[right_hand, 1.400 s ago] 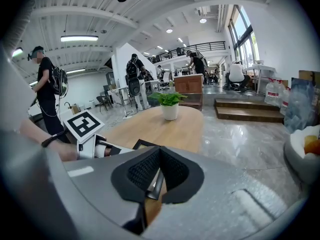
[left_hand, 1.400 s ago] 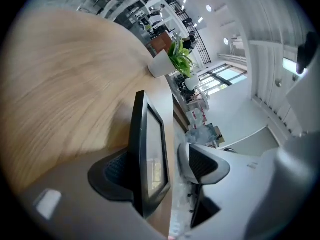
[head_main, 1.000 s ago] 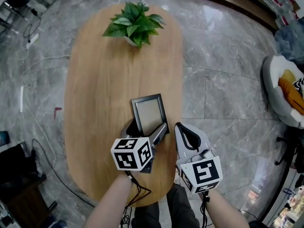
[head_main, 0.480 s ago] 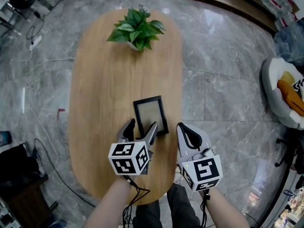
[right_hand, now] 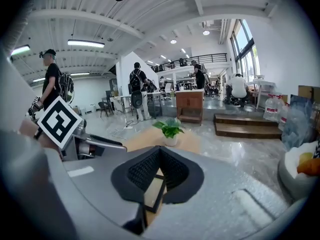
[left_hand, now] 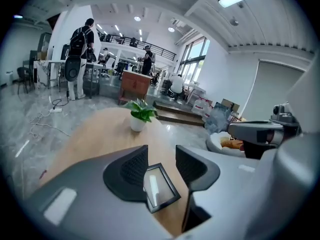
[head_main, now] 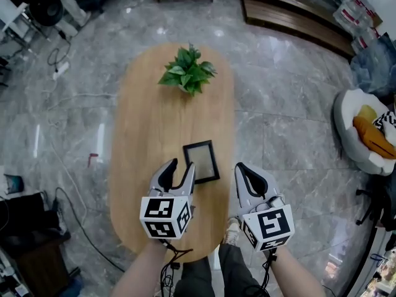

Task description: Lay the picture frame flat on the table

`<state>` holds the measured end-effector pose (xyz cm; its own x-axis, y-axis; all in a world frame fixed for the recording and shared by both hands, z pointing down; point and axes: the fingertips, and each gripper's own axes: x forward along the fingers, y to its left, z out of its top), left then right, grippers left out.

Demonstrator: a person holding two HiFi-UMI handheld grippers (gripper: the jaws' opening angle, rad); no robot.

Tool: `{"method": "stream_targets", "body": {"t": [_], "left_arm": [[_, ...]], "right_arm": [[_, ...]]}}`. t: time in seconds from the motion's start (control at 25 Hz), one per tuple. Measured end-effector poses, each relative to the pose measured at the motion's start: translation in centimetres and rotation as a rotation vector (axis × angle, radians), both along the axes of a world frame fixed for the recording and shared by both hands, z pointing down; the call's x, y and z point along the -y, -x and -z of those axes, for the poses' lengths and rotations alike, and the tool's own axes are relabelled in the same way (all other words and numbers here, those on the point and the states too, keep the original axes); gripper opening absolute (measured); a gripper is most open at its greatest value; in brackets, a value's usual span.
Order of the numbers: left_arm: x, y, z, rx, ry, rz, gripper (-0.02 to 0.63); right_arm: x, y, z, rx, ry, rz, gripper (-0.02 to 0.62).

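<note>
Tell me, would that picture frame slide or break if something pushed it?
Probably slides rather than tips: the picture frame lies flat on the smooth wooden table. Its shiny front looks like glass, so likely fragile. It seems thin and stiff, probably light.

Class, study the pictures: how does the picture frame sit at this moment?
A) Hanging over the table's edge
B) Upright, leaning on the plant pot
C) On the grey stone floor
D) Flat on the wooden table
D: the picture frame lies flat, glass up, on the wooden table, well short of the potted plant.
</note>
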<state>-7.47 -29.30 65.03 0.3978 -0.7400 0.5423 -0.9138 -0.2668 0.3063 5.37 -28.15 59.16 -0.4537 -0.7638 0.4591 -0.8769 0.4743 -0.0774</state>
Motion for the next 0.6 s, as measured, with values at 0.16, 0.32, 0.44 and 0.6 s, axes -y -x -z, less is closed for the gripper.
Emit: {"method": "stream_targets", "body": {"t": [0.16,0.32,0.44,0.6], "left_arm": [[-0.5,1.0,6.2,0.027,-0.071,-0.005,0.163],[-1.0,2.0,12.3,0.052,-0.152,-0.007,0.124],[-1.7,2.7,16.7,0.052,-0.203,0.001,0.102],[-3.0,3.3,22.5,0.070,-0.282,-0.002,0.070]], "right_arm": [[0.0,0.5,6.1,0.001,-0.058,0.021,0.002],[-0.3,1.1,12.5,0.002,-0.124,0.042,0.002],[-1.1,1.5,17.2,0.004,-0.174,0.060,0.002],[-2.6,2.0,23.2,0.000,-0.243,0.087,0.002]]}}
